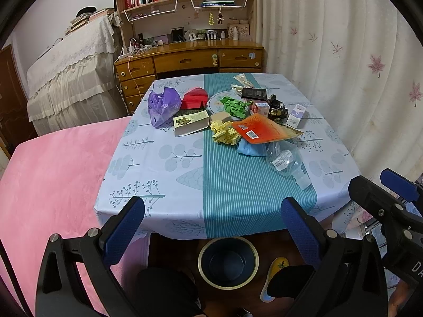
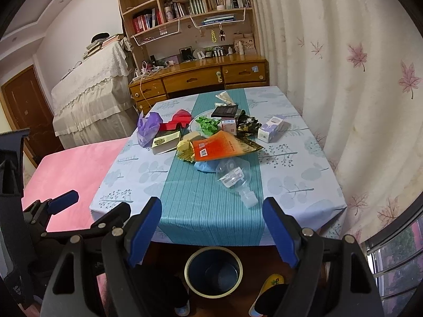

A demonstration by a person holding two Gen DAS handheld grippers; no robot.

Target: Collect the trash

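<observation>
On the table, spread with a pale leaf-print cloth and a teal striped runner, the trash lies heaped toward the far half, well apart from both grippers. Farthest left sits a crumpled purple plastic bag, which should be light, soft and slippery, best pinched at a raised fold. Just right of it are a red folded carton and a flat cream box; both look stiff and light, so a jaw across a free edge ought to hold. Near the runner's centre lies a yellow crumpled paper, soft and easy to squeeze, with a green crumpled paper farther back on a round plate. An orange flat pouch overlaps a blue wad; the pouch seems thin and slick, likely to slide unless taken by its near corner. Nearest is a clear plastic bottle on its side, light but smooth and prone to roll or crush, so the neck looks the safest hold. To the far right stand a black-and-gold wrapper and a small white box. Below the near table edge, on the floor, a dark bin with a pale rim stands open. The left gripper and the right gripper both hang at the near edge above the bin, jaws spread wide and holding nothing.
</observation>
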